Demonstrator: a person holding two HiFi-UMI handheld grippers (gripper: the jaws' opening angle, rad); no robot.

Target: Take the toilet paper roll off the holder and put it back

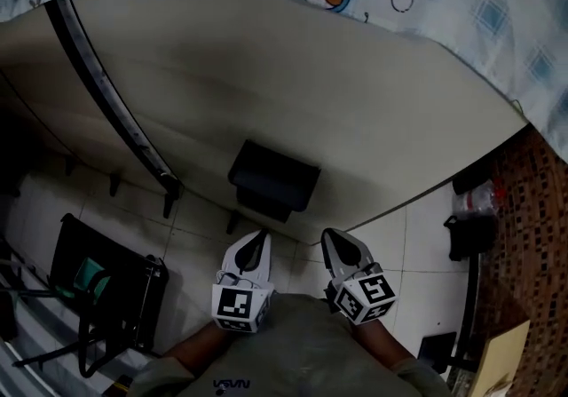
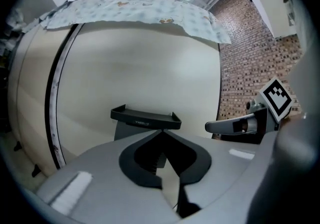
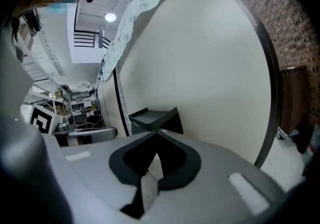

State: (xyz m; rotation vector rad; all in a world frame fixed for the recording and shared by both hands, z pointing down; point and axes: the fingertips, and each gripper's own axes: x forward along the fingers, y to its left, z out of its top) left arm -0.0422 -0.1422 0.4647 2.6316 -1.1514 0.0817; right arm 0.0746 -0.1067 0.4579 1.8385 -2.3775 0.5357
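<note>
Left claw (image 1: 256,241): seen fully closed, nothing gripped. Black holder (image 1: 273,178): mounted on cream panel (image 1: 293,75), just ahead of both claws; top tray seen bare. Toilet paper roll: not found in any view; underside of holder hidden. Right claw (image 1: 335,241): closed, empty. Roll judged light, soft, easily crushed; best taken gently across outer wrap.

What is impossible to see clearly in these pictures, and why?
The toilet paper roll: seen nowhere.
Head view: the holder covers the space beneath.
Gripper views: the bodies of the left gripper and right gripper block it.
Head view, right: dark floor objects too dim to identify.
</note>
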